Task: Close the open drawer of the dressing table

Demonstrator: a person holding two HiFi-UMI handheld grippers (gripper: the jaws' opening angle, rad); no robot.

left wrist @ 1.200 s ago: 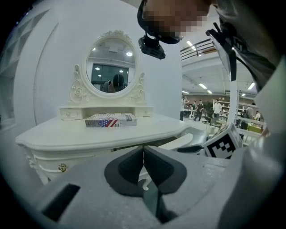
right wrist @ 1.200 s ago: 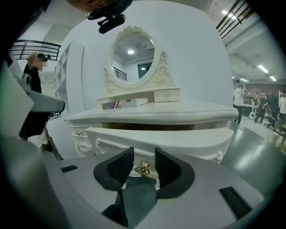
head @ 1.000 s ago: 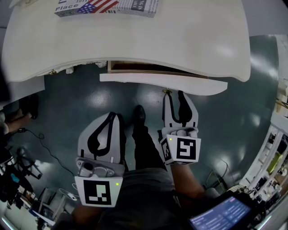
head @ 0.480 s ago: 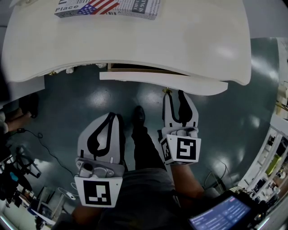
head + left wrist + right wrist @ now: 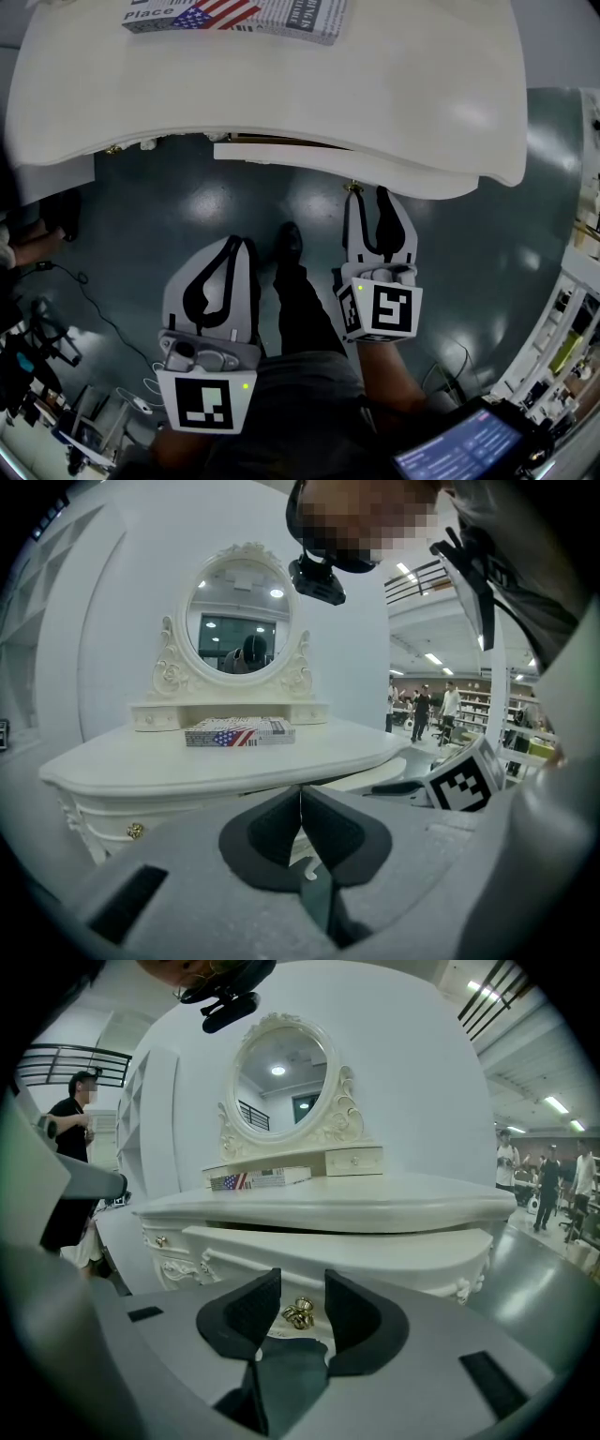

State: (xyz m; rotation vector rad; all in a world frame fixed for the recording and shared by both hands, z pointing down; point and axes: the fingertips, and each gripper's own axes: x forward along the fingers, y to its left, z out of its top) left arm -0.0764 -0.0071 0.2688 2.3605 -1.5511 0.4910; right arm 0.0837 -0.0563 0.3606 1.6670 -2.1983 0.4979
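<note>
The drawer was almost shut. A second before, it stuck out farther from under the top of the dressing table, and you could see the brown wood inside it. Now only a thin strip of its white front showed past the table's edge, with just a dark crack left above it. So the push was working, and I think the job was nearly done. The right gripper was right up at the front of the table. Its fingers were apart, and the little gold handle of the drawer sat in the gap between them. They did not look like they were squeezing it. The left gripper hung back, well away from the table, over the floor. Its fingers were pressed together with nothing in them. A box with a flag on it lay on the table top, near the back. One more small push should take the drawer all the way in.
</note>
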